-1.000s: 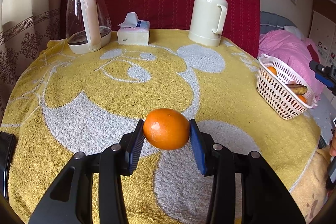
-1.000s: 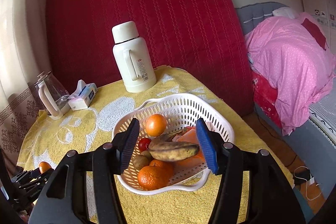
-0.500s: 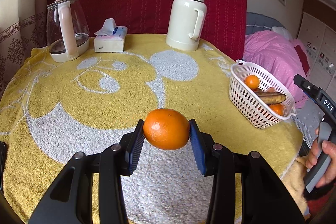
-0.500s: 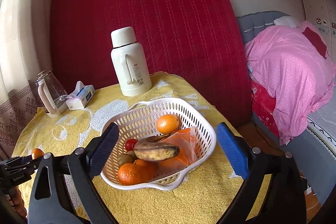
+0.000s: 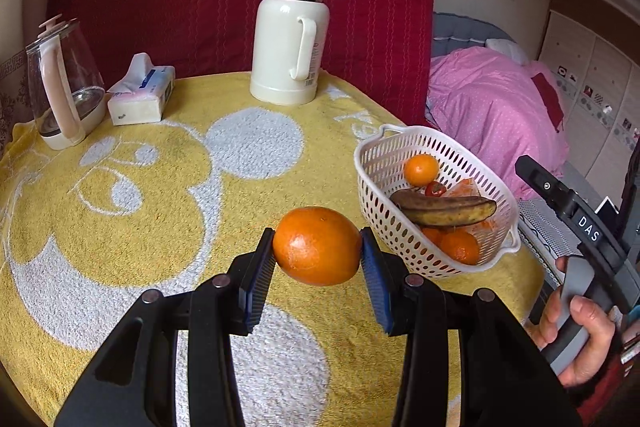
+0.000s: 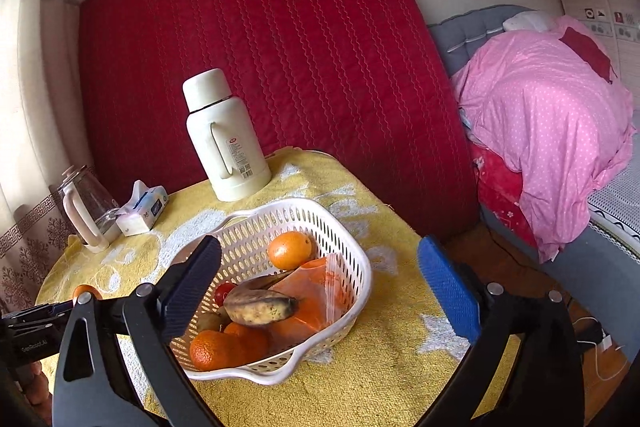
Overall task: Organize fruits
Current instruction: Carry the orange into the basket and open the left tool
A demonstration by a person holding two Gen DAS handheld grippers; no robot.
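**Mei:** Yellow towelling with a white cartoon pattern covers the table (image 5: pixel 168 195), and a red quilted panel stands behind it. How far along does the fruit sorting look?

**Jun:** Nearly done, I'd judge. Going left to right in the left wrist view: a glass kettle (image 5: pixel 64 83) at the left edge, a tissue pack (image 5: pixel 140 95) beside it, a cream thermos flask (image 5: pixel 290 35) at upper centre. None of those is fruit. No loose fruit lies on the cloth that I can see.

**Mei:** And the one not yet put away?

**Jun:** An orange (image 5: pixel 318 246), lower centre, clamped between the narrow jaws of the left gripper (image 5: pixel 318 267) and held clear of the cloth, just left of the white perforated basket (image 5: pixel 372 187). It isn't over the rim yet.

**Mei:** What's in the basket?

**Jun:** From the right wrist view: oranges at the near left (image 6: pixel 210 349) and another at the far side (image 6: pixel 289 250), a kiwi (image 6: pixel 208 321), a small red fruit (image 6: pixel 225 293), a browned banana (image 6: pixel 260 307) lying on top, and an orange-tinted plastic bag (image 6: pixel 320 291) towards the right.

**Mei:** And the right gripper (image 6: pixel 320 291)?

**Jun:** Its jaws are opening to their widest, with nothing pressed between the pads; the basket merely shows through the gap. What's left, I'd say, is dropping that last orange in.
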